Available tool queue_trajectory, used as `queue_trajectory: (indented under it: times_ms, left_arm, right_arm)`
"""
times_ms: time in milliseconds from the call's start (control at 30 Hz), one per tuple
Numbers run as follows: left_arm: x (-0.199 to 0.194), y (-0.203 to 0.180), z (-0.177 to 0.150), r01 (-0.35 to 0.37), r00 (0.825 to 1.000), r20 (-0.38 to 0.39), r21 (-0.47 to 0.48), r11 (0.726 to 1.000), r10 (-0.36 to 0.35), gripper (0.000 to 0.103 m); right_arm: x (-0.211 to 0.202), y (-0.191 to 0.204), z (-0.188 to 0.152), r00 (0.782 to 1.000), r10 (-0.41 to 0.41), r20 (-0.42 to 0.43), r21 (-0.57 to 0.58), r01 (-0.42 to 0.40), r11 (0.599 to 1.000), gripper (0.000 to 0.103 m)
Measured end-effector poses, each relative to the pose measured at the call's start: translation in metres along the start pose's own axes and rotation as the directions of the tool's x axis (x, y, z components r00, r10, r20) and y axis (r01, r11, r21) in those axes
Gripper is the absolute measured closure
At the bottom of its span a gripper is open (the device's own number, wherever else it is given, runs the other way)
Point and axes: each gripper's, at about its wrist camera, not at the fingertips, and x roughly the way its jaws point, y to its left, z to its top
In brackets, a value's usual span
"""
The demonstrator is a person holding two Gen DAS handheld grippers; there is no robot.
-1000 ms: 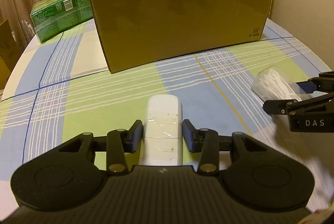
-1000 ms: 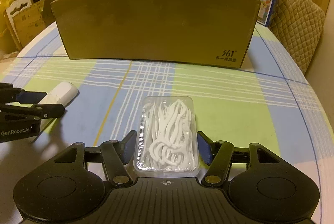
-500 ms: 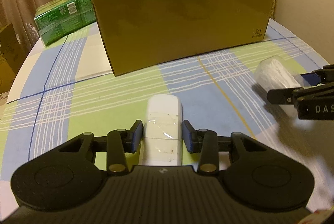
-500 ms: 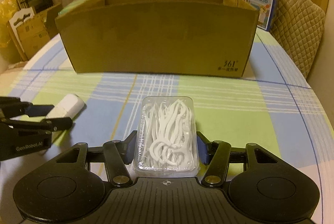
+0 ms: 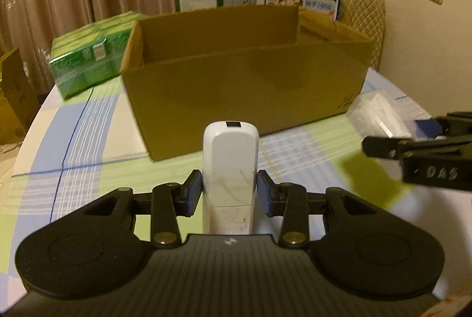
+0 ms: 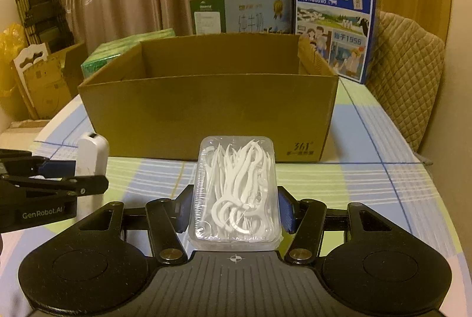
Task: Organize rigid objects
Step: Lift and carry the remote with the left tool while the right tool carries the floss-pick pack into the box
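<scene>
My left gripper (image 5: 229,193) is shut on a white rounded plastic device (image 5: 230,163) and holds it above the table, tilted up towards the open cardboard box (image 5: 244,81). My right gripper (image 6: 234,206) is shut on a clear plastic case of white floss picks (image 6: 236,187), also lifted, in front of the same box (image 6: 209,122). In the right wrist view the left gripper (image 6: 56,178) shows at the left with the white device (image 6: 91,154). In the left wrist view the right gripper (image 5: 413,145) shows at the right with the clear case (image 5: 377,113).
The box stands on a checked tablecloth (image 6: 368,169). Behind it are a green carton pack (image 5: 88,63), a green-white milk carton (image 6: 239,13) and a blue milk box (image 6: 333,21). A quilted chair (image 6: 407,86) is at the right; cardboard and bags (image 6: 38,75) at the left.
Both grippers have risen off the table with their objects and moved closer to the box; its inside now shows over the front wall.
</scene>
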Motion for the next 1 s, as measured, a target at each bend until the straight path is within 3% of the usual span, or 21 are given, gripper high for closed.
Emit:
queue_trajectory:
  times_ms: [467,1000]
  left_arm:
    - [-0.004,-0.011,0.005,0.011,1.000,0.012,0.020,1.000,-0.012,0.069]
    - [-0.025,-0.016,0.025,0.025,0.996,0.083,0.029,0.999,-0.028,0.069]
  right_arm:
    - [-0.007,-0.006,0.001,1.000,-0.002,0.013,0.017,0.002,1.000,0.050]
    - [-0.015,-0.004,0.010,0.998,0.002,0.059,0.014,-0.003,1.000,0.050]
